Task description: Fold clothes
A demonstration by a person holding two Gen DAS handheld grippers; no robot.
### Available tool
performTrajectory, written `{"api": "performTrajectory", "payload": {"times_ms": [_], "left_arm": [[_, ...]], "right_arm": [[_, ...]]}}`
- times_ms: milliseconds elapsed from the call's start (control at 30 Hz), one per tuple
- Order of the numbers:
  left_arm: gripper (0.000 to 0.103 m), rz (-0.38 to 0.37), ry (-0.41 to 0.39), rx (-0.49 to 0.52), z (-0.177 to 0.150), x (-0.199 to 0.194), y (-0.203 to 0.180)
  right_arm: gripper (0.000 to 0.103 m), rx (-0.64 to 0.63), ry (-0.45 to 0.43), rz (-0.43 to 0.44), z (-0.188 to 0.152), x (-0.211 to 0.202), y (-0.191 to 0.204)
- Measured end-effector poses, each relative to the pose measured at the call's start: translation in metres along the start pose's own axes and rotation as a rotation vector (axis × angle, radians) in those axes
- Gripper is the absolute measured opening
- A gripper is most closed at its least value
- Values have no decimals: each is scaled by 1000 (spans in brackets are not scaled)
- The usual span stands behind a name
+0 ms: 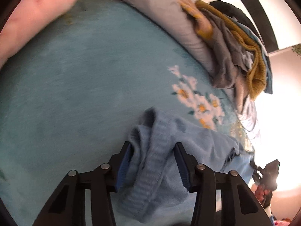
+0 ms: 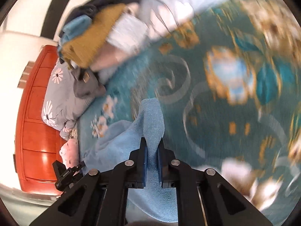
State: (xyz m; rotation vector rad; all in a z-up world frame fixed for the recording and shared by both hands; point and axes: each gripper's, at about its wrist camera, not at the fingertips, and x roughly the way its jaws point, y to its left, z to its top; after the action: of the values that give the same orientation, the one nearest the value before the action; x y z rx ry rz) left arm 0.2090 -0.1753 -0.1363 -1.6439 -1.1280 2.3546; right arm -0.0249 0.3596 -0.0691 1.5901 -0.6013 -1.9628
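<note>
A light blue fleece garment (image 1: 199, 143) with a ribbed band lies bunched on the teal bedspread (image 1: 75, 84). In the left wrist view, my left gripper (image 1: 153, 146) has its jaws about half apart, and a thick fold of the band fills the gap and touches both blue pads (image 1: 125, 162). In the right wrist view, the same garment (image 2: 116, 141) runs up between the fingers of my right gripper (image 2: 152, 141), whose jaws stand nearly together, pinching a thin edge. The other gripper (image 2: 64, 173) shows at the lower left, at the garment's far end.
A pile of clothes (image 1: 240, 43), mustard, grey and dark, rests on a grey flowered duvet (image 2: 56, 101) at the bed's far side. A pink pillow (image 1: 33, 18) lies at the upper left. An orange wooden panel (image 2: 35, 131) borders the bed. A person's hand (image 1: 262, 193) shows at the lower right.
</note>
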Motion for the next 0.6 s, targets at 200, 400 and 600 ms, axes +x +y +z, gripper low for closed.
{"api": "performTrajectory", "payload": {"times_ms": [200, 400, 600], "left_arm": [[52, 34, 66, 97, 5, 26, -41], [50, 29, 129, 65, 0, 43, -45], [49, -22, 146, -11, 0, 45, -36]], "right_arm": [[9, 2, -53, -98, 53, -15, -21], [10, 5, 11, -149, 54, 1, -40], [12, 13, 36, -173, 51, 7, -52]]}}
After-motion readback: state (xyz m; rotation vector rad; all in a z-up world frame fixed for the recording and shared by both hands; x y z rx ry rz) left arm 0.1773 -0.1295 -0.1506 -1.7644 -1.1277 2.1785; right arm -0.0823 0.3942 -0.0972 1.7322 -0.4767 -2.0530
